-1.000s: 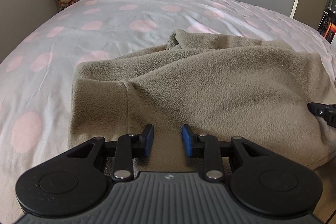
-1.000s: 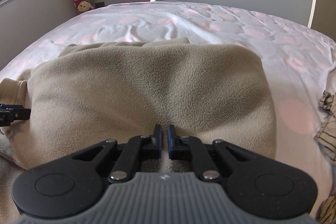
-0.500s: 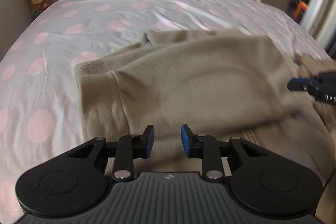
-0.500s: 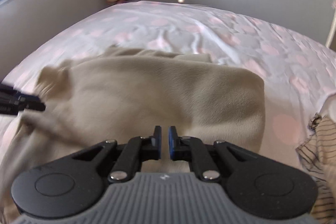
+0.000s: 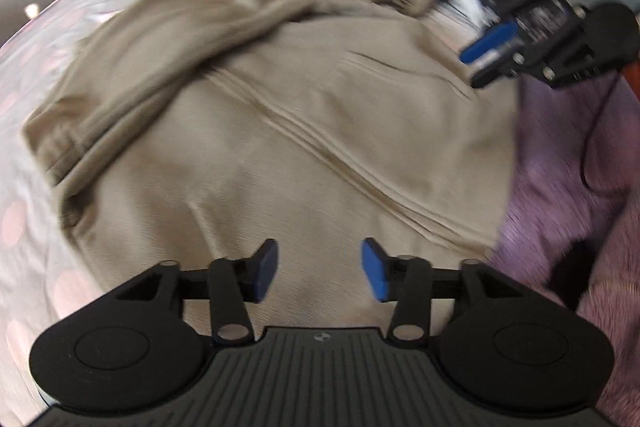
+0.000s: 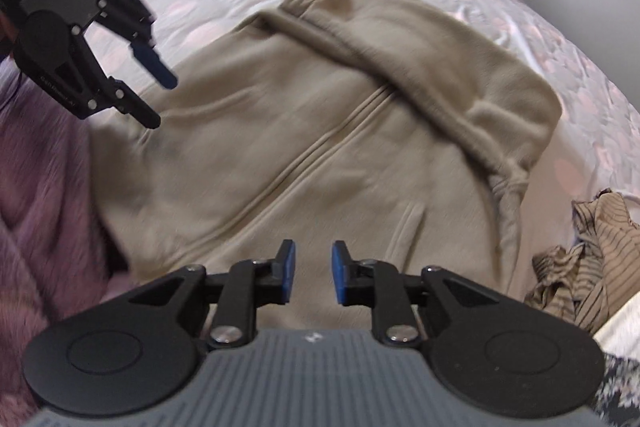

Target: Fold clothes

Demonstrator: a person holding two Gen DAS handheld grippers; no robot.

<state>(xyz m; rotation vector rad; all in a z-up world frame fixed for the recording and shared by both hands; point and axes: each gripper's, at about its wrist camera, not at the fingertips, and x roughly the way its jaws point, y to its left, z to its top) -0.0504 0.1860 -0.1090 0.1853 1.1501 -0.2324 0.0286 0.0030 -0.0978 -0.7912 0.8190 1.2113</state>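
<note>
Both wrist cameras look steeply down from close above the bed (image 6: 540,39), sharing the beige fleece jacket (image 5: 304,131). Left view shows the right gripper (image 5: 486,61) at 2 o'clock; right view shows the left gripper (image 6: 162,99) at 10 o'clock.

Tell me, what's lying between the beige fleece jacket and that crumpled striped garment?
Only a bare strip of the polka-dot bedspread separates the beige fleece jacket from the striped garment, seen in the right wrist view.

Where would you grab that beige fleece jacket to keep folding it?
Probably by the sleeve that lies folded across the beige fleece jacket, near its cuff. That bunched end offers a thick ridge to pinch. The open right gripper is nearer; come from the jacket's right edge.
</note>
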